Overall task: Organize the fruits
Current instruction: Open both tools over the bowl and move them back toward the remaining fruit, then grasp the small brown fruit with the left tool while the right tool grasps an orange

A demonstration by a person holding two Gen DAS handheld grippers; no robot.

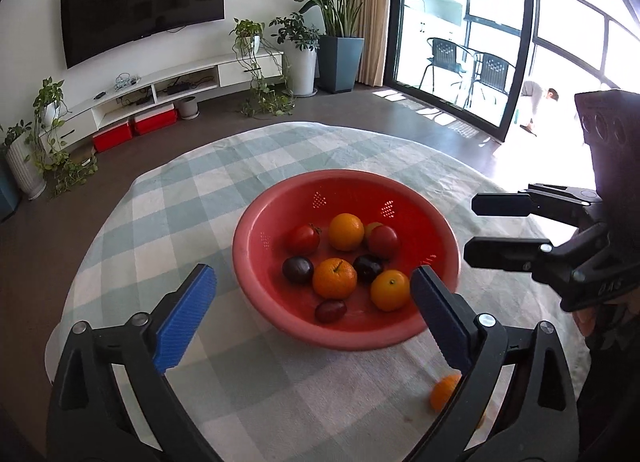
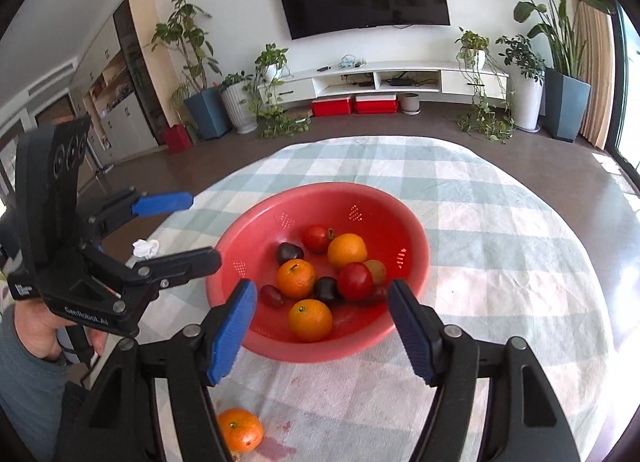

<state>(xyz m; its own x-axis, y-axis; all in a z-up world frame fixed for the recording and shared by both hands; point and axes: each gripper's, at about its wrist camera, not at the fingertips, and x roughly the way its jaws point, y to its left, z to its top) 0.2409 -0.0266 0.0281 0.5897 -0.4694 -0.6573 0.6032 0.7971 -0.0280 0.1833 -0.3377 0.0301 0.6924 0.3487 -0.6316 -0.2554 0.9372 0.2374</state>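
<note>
A: Why are both grippers hanging over the near side of the bench [image 2: 500, 221]?

B: My guess is they are lining up on fruit. The left gripper [image 1: 312, 286] is hovering with its jaws spread wide and nothing between them, framing the near half of the bowl [image 1: 256, 217]. The right gripper [image 2: 322, 302] is doing the same from the right, jaws wide apart and empty.

A: And the fruit is sitting where?

B: Nearly all of it is lying in the red bowl, mid-bench. One orange [image 2: 240, 429] is sitting loose on the cloth, near the bowl's near edge, partly hidden behind a gripper finger in both views.

A: So that stray is likely the next target?

B: That is how I am reading it; it is the only piece lying outside the bowl.

A: What are you counting?

B: In the bowl: three oranges [image 1: 334, 278], two tomatoes [image 1: 304, 239], two dark plums [image 1: 297, 269], one red grape-like fruit [image 1: 330, 310], and one yellowish fruit [image 2: 376, 270] tucked behind the right tomato, too hidden to name. A crumpled white tissue [image 2: 145, 249] is also lying at the bench's left edge.
</note>
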